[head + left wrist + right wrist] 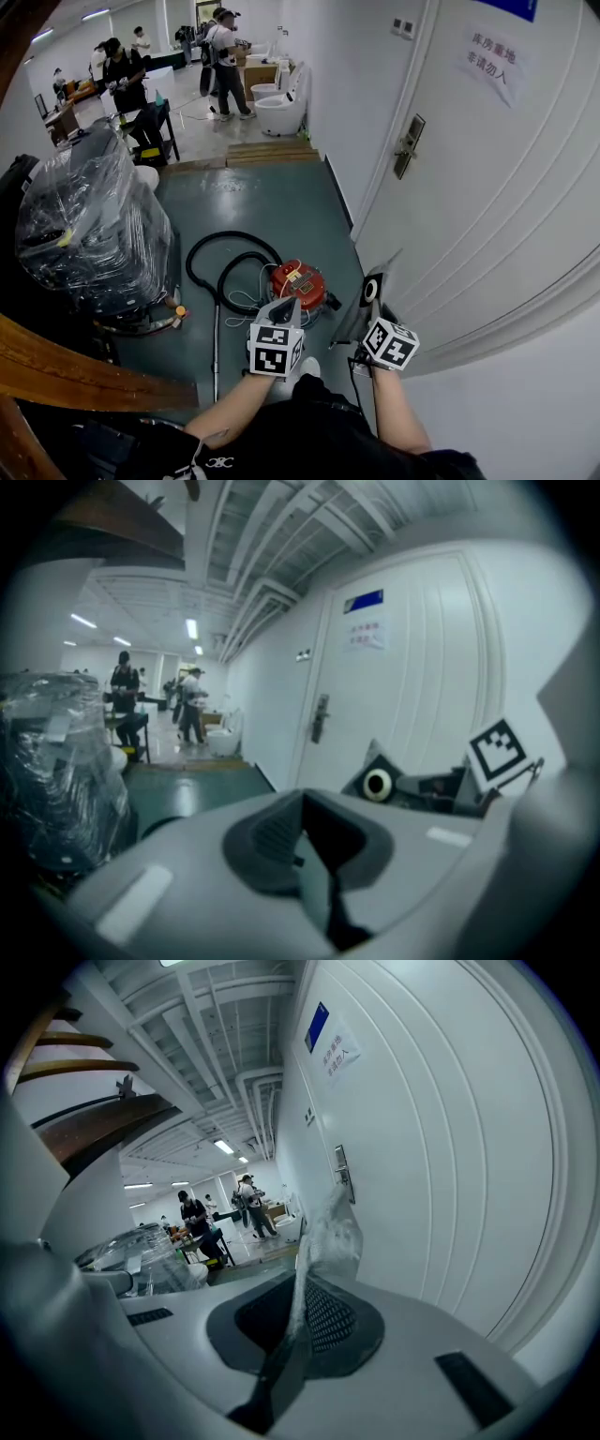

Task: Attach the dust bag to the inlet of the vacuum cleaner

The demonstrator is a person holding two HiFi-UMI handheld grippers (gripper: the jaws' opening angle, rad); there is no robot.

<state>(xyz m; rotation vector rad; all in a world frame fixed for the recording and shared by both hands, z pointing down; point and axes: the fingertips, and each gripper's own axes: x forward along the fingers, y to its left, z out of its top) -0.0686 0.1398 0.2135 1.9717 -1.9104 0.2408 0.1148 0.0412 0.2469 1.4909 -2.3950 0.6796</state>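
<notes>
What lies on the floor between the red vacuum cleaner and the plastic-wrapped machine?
The head view shows a looped black hose lying there, beside the vacuum cleaner.

The vacuum cleaner sits on the floor before me, its hose looped at its left. A wrapped bundle stands farther left and the door at my right. The dust bag in my right gripper hangs between vacuum and door.

Shiny green floor, big white door with a paper sign, long ceiling lights, a pile wrapped in plastic

Door notice — 库房重地, 非请勿入, Chin. txt
</notes>
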